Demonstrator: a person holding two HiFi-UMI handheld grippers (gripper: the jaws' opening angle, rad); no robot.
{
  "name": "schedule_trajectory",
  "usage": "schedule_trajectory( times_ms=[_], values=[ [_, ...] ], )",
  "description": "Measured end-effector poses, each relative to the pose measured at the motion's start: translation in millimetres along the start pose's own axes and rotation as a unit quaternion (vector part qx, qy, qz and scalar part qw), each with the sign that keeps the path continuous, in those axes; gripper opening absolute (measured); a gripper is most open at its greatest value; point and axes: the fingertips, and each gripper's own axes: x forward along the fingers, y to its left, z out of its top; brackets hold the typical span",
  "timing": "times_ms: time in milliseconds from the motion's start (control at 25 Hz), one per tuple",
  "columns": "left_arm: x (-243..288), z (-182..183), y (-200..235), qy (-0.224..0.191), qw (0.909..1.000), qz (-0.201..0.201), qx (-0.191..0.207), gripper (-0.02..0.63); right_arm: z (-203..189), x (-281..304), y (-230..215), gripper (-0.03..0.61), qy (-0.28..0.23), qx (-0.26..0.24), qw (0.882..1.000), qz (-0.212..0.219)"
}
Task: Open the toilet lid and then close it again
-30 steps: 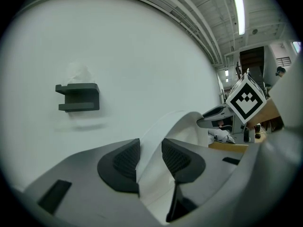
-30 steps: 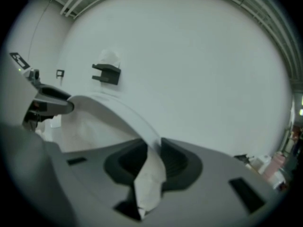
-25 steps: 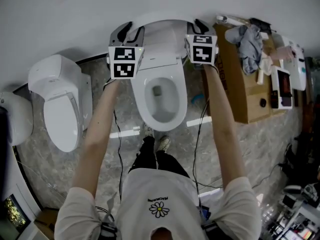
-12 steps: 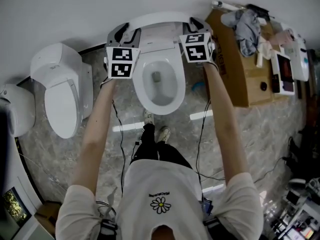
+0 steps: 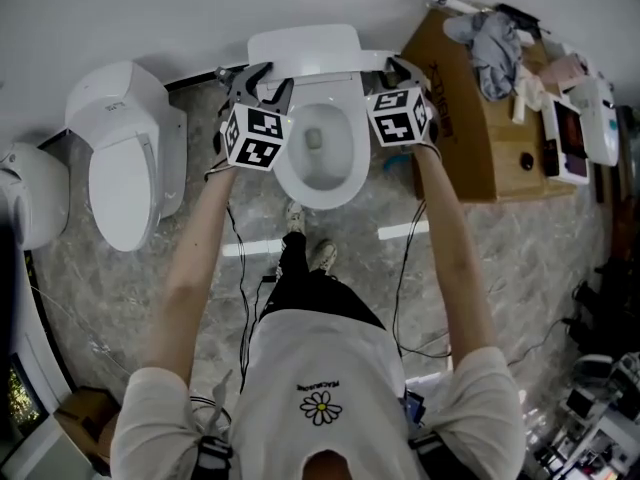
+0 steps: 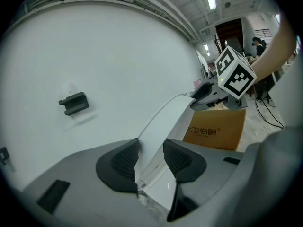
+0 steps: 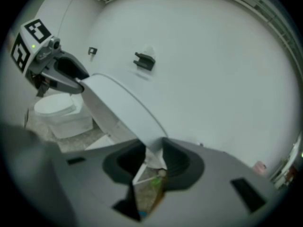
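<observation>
The lid is seen raised at the back of the toilet bowl, tipped forward off the wall rather than laid against it, with its long axis run across the bowl from one side to the other. Each side rim of the lid is taken by one gripper: the left gripper is placed at the bowl's left rear, the right gripper at its right rear, so neither is nearer and the lid lies straight ahead of both. In the left gripper view the white rim is shown between that gripper's jaws, with both pads seemingly laid against it. In the right gripper view a thinner edge is likewise pinched. Both pairs of jaws have just been widened a little, yet the lid is judged to be held, since nothing else props it at this tilt. Both arms are stretched forward nearly straight and roughly parallel, and both grippers are pointed slightly downward. The closing half of the task is judged to be under way. A matched forward and downward swing about the hinge is called for next.
</observation>
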Motion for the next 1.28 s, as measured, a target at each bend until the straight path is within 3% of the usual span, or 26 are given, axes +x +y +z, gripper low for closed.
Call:
schedule_trajectory(
  times_ms=[200, 520, 760, 1280],
  values=[
    [-19.7, -24.3, -31.2, 0.025, 0.9994, -0.018, 0.015, 0.195, -33.0, -19.7, 22.4, 0.13, 0.02, -0.015, 1.0, 0.01],
    [-42.8, -58.8, -77.3, 0.059, 0.9956, -0.072, -0.014, 0.227, -80.5, -39.7, 53.0, 0.15, 0.061, -0.059, 0.996, 0.037],
    [-59.0, -89.8, -111.3, 0.096, 0.9896, -0.107, 0.007, 0.233, -118.5, -54.0, 75.3, 0.161, 0.089, -0.072, 0.992, 0.046],
    [-75.1, -153.0, -167.3, 0.16, 0.9739, -0.161, 0.005, 0.233, -189.8, -71.6, 119.1, 0.192, 0.167, -0.102, 0.973, 0.124]
  ],
)
